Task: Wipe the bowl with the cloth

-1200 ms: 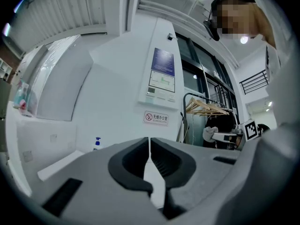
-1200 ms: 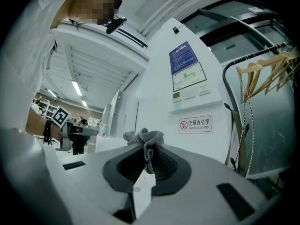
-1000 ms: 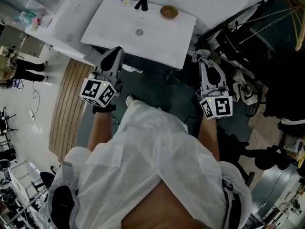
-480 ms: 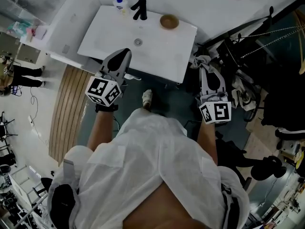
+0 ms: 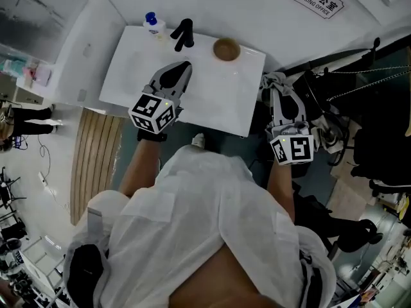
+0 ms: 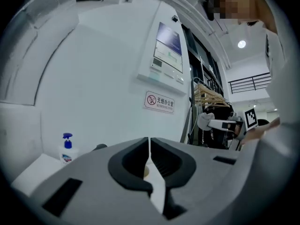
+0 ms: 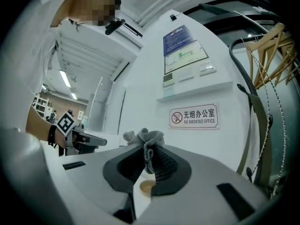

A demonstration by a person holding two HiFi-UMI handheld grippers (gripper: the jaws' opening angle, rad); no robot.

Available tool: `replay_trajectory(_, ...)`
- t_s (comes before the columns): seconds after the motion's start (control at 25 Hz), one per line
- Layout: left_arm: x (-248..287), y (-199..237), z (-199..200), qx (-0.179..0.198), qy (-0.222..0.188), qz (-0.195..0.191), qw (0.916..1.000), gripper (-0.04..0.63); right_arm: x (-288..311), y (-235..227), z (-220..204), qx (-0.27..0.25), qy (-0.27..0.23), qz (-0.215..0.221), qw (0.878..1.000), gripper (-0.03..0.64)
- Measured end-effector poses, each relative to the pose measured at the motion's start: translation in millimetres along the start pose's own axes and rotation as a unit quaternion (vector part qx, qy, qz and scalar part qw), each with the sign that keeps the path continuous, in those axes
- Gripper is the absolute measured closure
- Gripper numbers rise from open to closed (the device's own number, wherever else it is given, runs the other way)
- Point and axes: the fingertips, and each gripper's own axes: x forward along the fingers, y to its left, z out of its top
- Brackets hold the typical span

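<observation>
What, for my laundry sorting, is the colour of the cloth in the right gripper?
Grey; the cloth shows best in the right gripper view.

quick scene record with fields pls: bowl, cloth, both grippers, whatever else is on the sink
bowl: wooden, upright at the back right of the sink counter, untouched
cloth: grey, bunched, pinched in the right gripper, off the counter's right edge
left gripper: shut, empty, over the counter
faucet: black, left of the bowl
soap bottle: back left corner, blue pump
wiping: not yet begun
</observation>
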Motion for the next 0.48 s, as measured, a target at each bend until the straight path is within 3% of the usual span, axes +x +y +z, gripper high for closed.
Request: replay_trajectory(0.48,89,17,-36,-0.002,0.067,-0.059,0.9960,0.572,41,-18,-21,-0.004,0.025,-0.016,1.000,0.577)
